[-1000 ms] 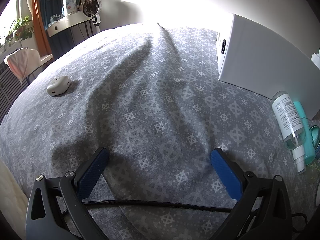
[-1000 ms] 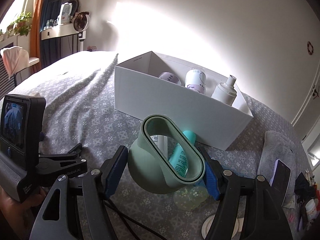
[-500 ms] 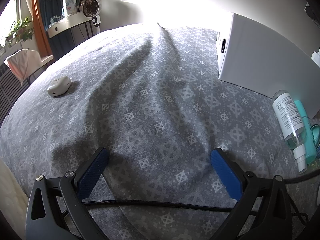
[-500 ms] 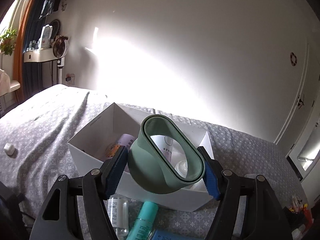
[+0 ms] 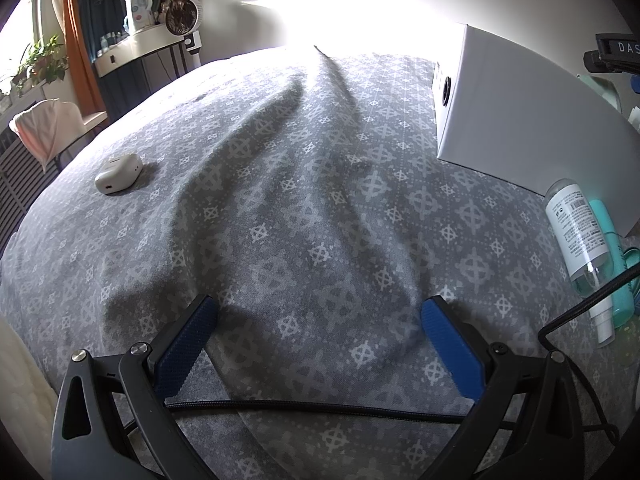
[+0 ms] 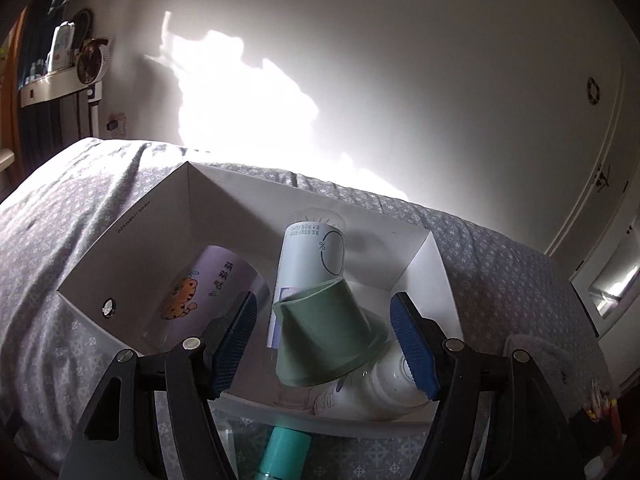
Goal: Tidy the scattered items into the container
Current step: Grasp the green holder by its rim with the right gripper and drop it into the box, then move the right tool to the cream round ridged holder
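My right gripper is open above the white box, which also shows in the left wrist view. The green cup lies tipped inside the box between the fingers, free of both pads. In the box are also a purple tiger-print container, a pale blue bottle and a white bottle. A clear spray bottle and a teal tube lie on the bedspread beside the box. My left gripper is open and empty, low over the bedspread.
A white earbud case lies on the grey patterned bedspread at the far left. A black cable runs over the spray bottle. A grey cloth lies right of the box. A shelf with a fan stands beyond the bed.
My right gripper moved over the box, opened and let go of the green cup, which now lies tipped inside. The left gripper has stayed still.
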Action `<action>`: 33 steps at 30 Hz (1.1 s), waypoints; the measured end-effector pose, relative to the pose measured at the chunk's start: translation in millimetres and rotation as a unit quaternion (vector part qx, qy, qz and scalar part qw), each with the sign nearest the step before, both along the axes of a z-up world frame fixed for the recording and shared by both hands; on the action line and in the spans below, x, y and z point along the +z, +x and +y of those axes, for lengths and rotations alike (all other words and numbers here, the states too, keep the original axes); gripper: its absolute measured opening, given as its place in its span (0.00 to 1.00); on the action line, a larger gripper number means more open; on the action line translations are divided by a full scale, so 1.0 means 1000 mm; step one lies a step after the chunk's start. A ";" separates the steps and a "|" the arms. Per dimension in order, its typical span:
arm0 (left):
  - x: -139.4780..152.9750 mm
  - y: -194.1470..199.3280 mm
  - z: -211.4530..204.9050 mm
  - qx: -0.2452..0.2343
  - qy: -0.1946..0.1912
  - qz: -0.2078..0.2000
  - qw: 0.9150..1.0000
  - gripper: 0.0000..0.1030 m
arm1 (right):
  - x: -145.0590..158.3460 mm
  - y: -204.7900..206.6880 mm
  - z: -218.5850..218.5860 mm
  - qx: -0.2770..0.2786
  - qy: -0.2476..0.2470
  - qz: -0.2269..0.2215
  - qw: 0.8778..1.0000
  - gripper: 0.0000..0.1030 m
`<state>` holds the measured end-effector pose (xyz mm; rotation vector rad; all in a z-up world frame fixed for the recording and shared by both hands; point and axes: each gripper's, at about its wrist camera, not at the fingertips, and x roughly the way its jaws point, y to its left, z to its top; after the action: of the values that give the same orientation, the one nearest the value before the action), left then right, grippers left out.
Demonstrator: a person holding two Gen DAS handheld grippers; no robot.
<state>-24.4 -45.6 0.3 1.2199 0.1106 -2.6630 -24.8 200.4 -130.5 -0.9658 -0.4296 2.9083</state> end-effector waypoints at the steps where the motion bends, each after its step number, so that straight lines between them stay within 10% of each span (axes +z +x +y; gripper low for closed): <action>1: 0.000 0.000 0.001 0.000 0.000 0.000 1.000 1.00 | 0.002 0.002 0.000 -0.005 0.005 0.006 1.000 0.84; 10: -0.002 0.000 0.002 0.000 -0.001 0.000 1.000 1.00 | 0.026 0.070 0.014 -0.037 -0.071 0.019 0.997 1.00; 22: -0.002 0.003 0.006 -0.001 -0.008 -0.001 1.000 1.00 | -0.074 0.228 0.058 -0.049 -0.087 -0.118 0.988 1.00; 33: -0.004 0.003 0.008 -0.001 -0.013 -0.002 1.000 1.00 | -0.115 0.198 0.120 -0.153 -0.225 -0.198 0.942 1.00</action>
<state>-21.6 -37.3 -3.6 1.2167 0.0734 -2.6555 173.7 320.6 -245.7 -1.5248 0.3714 2.5622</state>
